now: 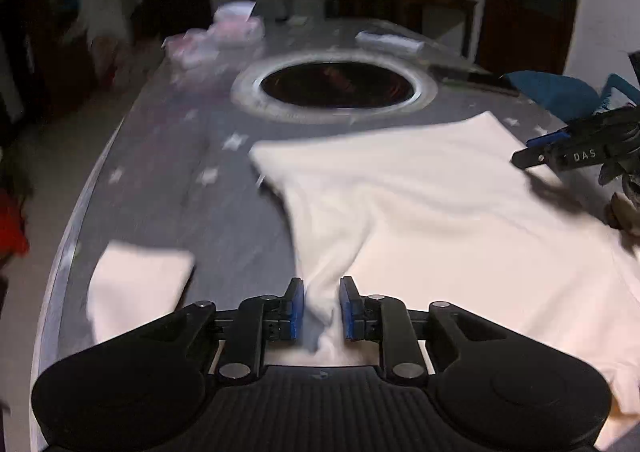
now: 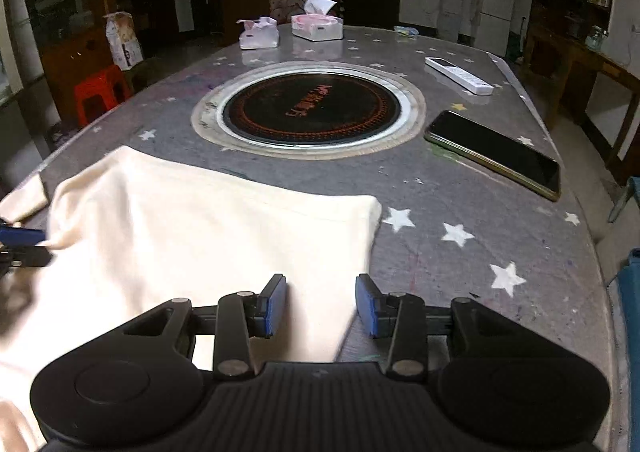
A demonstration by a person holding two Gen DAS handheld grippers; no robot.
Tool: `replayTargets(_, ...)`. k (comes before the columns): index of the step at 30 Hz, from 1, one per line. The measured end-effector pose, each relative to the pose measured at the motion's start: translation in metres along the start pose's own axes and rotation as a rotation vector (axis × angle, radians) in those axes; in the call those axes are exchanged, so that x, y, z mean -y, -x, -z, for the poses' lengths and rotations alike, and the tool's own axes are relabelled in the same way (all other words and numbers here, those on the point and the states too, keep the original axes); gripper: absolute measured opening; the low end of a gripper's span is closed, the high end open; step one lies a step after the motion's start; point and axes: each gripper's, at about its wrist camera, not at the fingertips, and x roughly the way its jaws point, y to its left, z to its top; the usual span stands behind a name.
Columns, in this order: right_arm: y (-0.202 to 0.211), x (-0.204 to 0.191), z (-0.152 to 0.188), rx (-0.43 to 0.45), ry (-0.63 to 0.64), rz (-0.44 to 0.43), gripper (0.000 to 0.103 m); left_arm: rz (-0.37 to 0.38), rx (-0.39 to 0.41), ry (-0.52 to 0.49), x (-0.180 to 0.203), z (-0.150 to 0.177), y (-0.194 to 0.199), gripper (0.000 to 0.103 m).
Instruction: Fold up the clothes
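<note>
A cream-white garment (image 1: 440, 212) lies spread on the grey star-patterned table (image 1: 168, 156). My left gripper (image 1: 322, 308) is shut on a bunched fold of it and lifts that fold off the table; the view is motion-blurred. A separate flap of the cloth (image 1: 136, 288) lies to its left. My right gripper (image 2: 322, 306) is open, its blue pads on either side of the garment's right edge (image 2: 224, 236) near the table. It also shows at the right of the left wrist view (image 1: 532, 150). The left gripper's finger shows at the left edge of the right wrist view (image 2: 20, 236).
A round black hotplate (image 2: 311, 108) is set in the table centre. A phone (image 2: 496, 154) and a white remote (image 2: 458, 75) lie at the right. Two tissue packs (image 2: 316, 26) stand at the far end. A red stool (image 2: 100, 92) stands left of the table.
</note>
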Motion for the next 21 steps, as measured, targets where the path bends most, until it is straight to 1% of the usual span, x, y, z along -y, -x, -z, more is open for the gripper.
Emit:
replayTargets(2,-0.001,0.003,0.001,-0.001,-0.011,0.004,0.039,0.006,-0.025,0.006,-0.005,0.004,0.007,0.022)
replayTargets(3,-0.001,0.005,0.002,0.0,-0.018,0.004,0.039,0.0,-0.031,0.001,-0.007,0.005,0.008,0.024)
replayTargets(5,-0.001,0.007,0.003,0.003,-0.027,0.008,0.039,-0.01,-0.041,0.003,-0.01,0.001,0.009,0.025)
replayTargets(7,0.001,0.006,0.002,0.013,-0.026,0.016,0.039,-0.017,-0.024,0.009,-0.011,-0.007,0.009,0.025)
replayTargets(10,0.003,0.003,-0.001,0.03,-0.027,0.006,0.039,-0.003,0.031,0.01,-0.008,-0.024,0.01,0.025)
replayTargets(13,0.002,-0.002,-0.006,0.039,-0.009,-0.008,0.039,0.014,0.06,-0.009,-0.002,-0.041,-0.002,0.025)
replayTargets(15,-0.002,-0.007,-0.009,0.037,0.006,-0.017,0.039,0.009,0.045,-0.011,-0.003,-0.048,-0.017,0.025)
replayTargets(18,-0.011,-0.011,-0.012,0.021,0.03,-0.024,0.039,-0.025,0.008,-0.008,-0.01,-0.053,-0.041,0.025)
replayTargets(21,-0.018,-0.012,-0.013,0.007,0.048,-0.012,0.041,-0.04,0.001,0.029,-0.02,-0.052,-0.049,0.025)
